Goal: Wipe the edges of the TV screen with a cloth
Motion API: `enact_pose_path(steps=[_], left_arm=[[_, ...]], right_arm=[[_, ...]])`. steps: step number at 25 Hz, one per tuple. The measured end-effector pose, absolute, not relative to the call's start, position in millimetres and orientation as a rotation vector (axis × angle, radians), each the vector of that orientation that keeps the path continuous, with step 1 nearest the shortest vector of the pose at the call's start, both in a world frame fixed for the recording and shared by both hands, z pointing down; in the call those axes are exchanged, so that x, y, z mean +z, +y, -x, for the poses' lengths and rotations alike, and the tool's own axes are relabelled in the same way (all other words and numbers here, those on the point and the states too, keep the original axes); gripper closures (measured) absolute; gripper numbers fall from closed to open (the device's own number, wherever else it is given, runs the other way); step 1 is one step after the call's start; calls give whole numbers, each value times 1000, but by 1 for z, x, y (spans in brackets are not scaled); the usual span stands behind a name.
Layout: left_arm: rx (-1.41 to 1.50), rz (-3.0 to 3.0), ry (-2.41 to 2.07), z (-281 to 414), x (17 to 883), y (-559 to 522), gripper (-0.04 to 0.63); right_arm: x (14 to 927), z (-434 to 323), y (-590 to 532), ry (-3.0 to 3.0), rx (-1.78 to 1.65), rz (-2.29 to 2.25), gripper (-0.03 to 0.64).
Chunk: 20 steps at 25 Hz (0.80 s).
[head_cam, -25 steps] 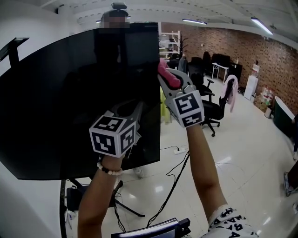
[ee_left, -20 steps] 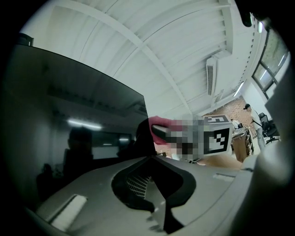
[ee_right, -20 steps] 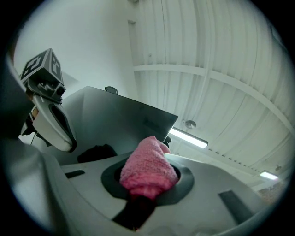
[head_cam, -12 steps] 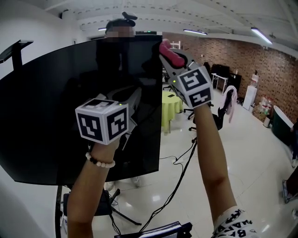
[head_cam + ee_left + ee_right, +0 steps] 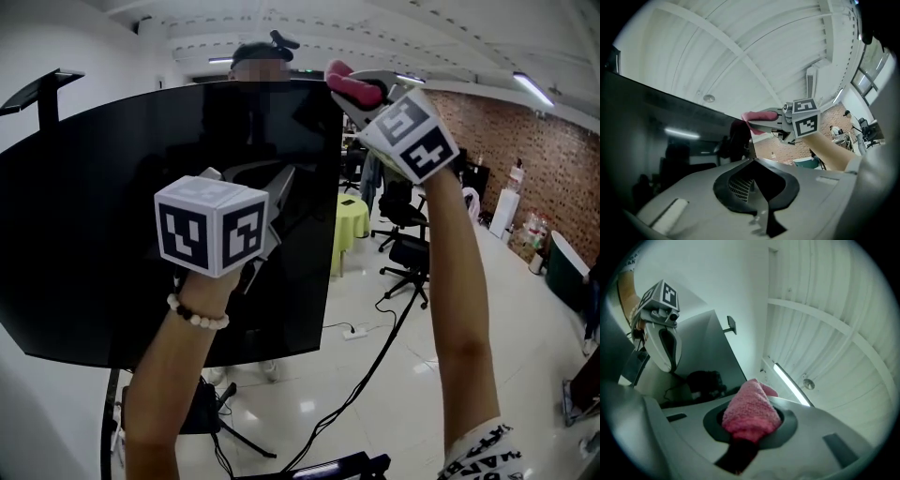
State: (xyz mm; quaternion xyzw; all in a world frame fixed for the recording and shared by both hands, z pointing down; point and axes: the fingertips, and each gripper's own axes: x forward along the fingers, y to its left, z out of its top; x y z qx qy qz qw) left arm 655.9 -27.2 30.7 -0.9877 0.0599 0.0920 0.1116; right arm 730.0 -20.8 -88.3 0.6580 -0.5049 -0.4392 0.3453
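Note:
The big black TV screen [image 5: 112,216] stands on a floor stand and fills the left of the head view. My right gripper [image 5: 342,82] is shut on a pink cloth [image 5: 353,88] and holds it at the screen's top right corner. In the right gripper view the pink cloth [image 5: 750,413] bulges out between the jaws, with the TV screen [image 5: 701,341] beyond. My left gripper [image 5: 281,183] hovers in front of the screen's right half, shut and empty. The left gripper view shows the TV screen [image 5: 656,140] and the right gripper [image 5: 749,120] at its corner.
Office chairs [image 5: 403,248] and a yellow-green table [image 5: 349,220] stand behind the TV's right edge. Cables [image 5: 375,337] trail over the glossy floor near the TV stand's legs [image 5: 234,422]. A brick wall [image 5: 525,159] closes the far right. A person's head shows above the TV's top edge.
My right gripper has carried the pink cloth up along the TV's right edge to the top corner. The left gripper has also risen a little.

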Motion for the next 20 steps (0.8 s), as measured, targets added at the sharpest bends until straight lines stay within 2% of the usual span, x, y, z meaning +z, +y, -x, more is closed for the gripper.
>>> enact_pose_path(steps=[4,11,17,20], left_arm=[[246,2918,164,-659,47,-35,604],[284,2927,185,-627,43,-65,604],[301,2927,216,-558,35,-111,604],[305,2930,234,-552,31,-112,604]], right_arm=[[-84,-734,-30,-1194,-1024,-1554,538],[-77,-684,-66,-1190,-970,-1420,538],[-81,-632,-108,-1193,-935,-1393,538],[-77,-616,-113,-1216,-927,-1351,538]])
